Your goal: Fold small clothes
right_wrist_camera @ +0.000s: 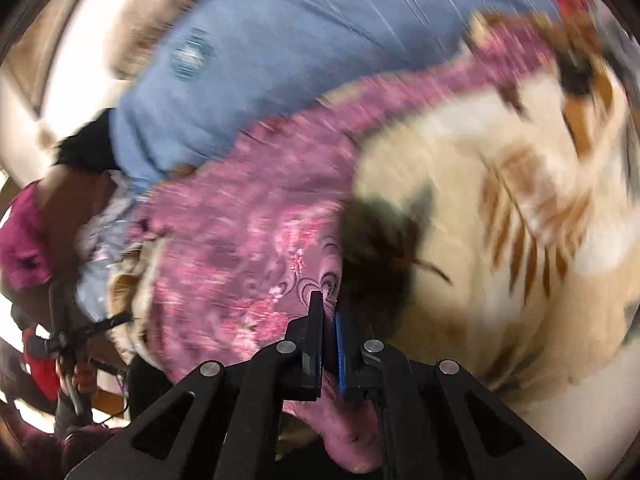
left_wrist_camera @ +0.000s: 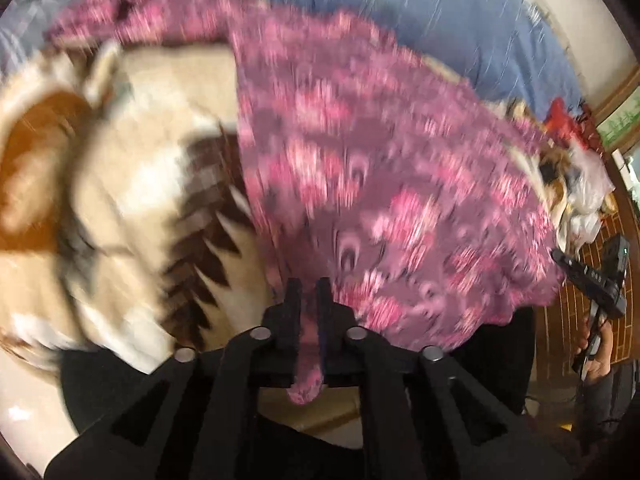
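Observation:
A pink and purple floral garment hangs stretched over a cream and brown blanket. My left gripper is shut on one edge of it, with cloth bunched between the fingers. In the right wrist view my right gripper is shut on another edge of the same garment, which spreads to the left above the blanket. The right gripper also shows at the far right of the left wrist view. Both views are motion-blurred.
A blue bedsheet lies behind the garment, also in the right wrist view. A pile of red and white clothes sits at the right. Brown brick-pattern floor shows at the right.

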